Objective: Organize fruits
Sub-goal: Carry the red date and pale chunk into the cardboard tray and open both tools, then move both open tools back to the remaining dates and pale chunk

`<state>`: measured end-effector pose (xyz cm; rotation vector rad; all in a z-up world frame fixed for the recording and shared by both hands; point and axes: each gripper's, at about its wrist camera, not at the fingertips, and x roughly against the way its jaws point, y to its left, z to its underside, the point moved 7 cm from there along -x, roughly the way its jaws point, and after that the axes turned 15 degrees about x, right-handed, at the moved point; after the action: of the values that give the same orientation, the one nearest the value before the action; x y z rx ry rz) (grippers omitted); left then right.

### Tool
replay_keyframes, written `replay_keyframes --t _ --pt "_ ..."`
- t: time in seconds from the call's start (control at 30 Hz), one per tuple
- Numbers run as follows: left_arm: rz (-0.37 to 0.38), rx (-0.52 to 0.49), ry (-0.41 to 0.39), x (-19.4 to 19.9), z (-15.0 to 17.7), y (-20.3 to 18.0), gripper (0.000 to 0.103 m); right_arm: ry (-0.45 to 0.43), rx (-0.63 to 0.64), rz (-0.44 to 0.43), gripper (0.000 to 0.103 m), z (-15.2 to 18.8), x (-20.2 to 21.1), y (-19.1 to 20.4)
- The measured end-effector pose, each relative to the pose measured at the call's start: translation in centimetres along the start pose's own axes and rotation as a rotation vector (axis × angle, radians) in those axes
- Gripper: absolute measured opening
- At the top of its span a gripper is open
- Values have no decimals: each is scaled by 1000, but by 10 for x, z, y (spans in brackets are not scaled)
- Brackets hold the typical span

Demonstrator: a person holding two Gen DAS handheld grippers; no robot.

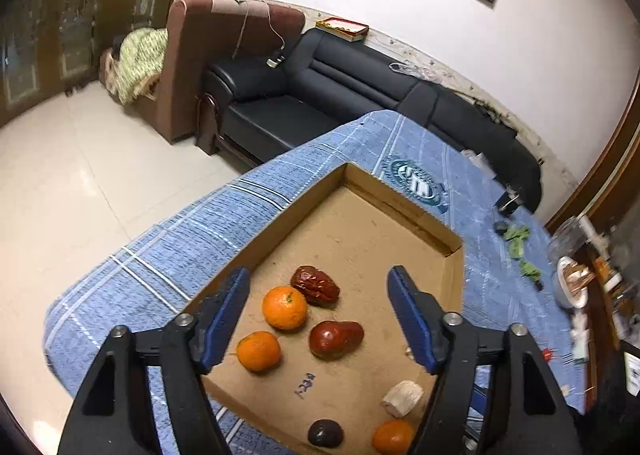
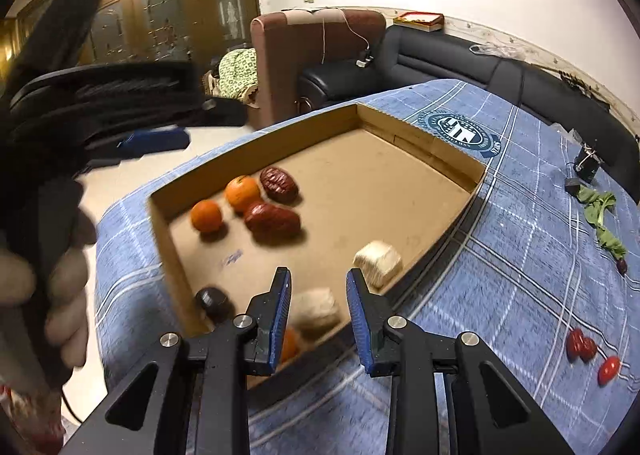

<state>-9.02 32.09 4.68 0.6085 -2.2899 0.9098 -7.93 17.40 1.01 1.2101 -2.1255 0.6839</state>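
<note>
Matt brown cardboard box (image 1: 404,211), woven blue checked cloth (image 1: 168,255), glossy oranges (image 1: 284,307), wrinkled red date (image 1: 315,285), shiny black leather sofa (image 1: 320,95).

A shallow open cardboard box (image 1: 452,255) lies on the blue plaid surface (image 1: 160,255). Inside, lower left of the frame, two oranges (image 1: 284,307) sit beside two red dates (image 1: 315,285); a third orange (image 1: 393,437) lies at the bottom edge.

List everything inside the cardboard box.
The cardboard box holds three oranges, two red dates, one dark fruit and pale chunks. The claw arms cover its near corners.
</note>
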Motion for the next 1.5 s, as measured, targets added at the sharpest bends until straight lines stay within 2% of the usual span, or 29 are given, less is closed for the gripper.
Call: replay_keyframes --t 0.1,0.27,0.5,0.63,0.77,1.3,1.5 --pt "-63 -68 -31 5 5 -11 86 -6 -25 15 32 9 13 -6" --pt "-4 -185 -17 11 28 -47 86 6 -106 74 33 33 34 -31" --pt "-22 -343 -44 16 62 -87 86 14 -234 120 34 68 56 -66" --pt "-8 -396 4 13 82 -101 83 10 -278 140 35 82 67 -79" --pt "-14 -459 2 13 95 -117 83 3 -314 159 35 97 78 -93" --pt "-11 -556 30 1 127 -155 83 3 -442 204 36 148 95 -137" --pt "20 -551 73 -9 129 -160 83 33 -513 275 36 186 115 -170"
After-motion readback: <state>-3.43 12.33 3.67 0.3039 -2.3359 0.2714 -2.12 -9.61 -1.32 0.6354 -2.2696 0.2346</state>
